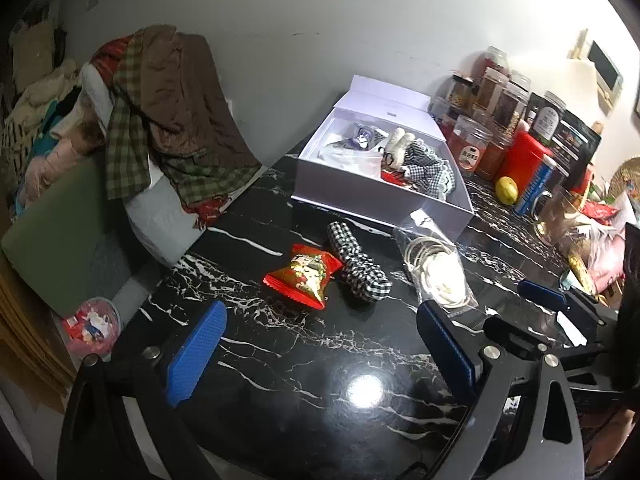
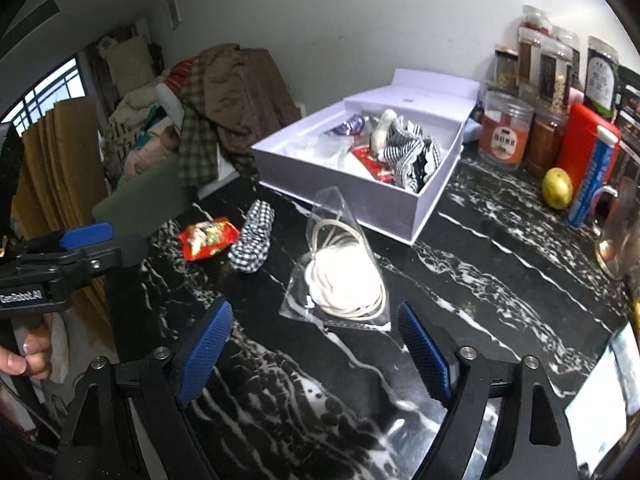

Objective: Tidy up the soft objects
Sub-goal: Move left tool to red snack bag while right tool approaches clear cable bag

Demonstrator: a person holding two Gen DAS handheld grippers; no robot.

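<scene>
On the black marble table lie a red snack pouch (image 1: 304, 278) (image 2: 208, 238), a black-and-white checked cloth roll (image 1: 358, 266) (image 2: 254, 242) and a clear bag holding a white coiled cord (image 1: 436, 270) (image 2: 344, 276). Behind them stands an open white box (image 1: 360, 200) (image 2: 360, 196) with checked cloth, a red packet and other soft items inside. My left gripper (image 1: 320, 332) is open above the table, short of the red pouch. My right gripper (image 2: 316, 344) is open just in front of the clear bag. Nothing sits between either pair of fingers.
Jars and tins (image 2: 532, 120) crowd the back right, with a yellow lemon (image 2: 557, 188) and a red container (image 2: 588, 160) beside them. Draped clothes (image 1: 172, 120) hang over a chair at the left. A small tub (image 1: 92, 326) sits off the table's left edge.
</scene>
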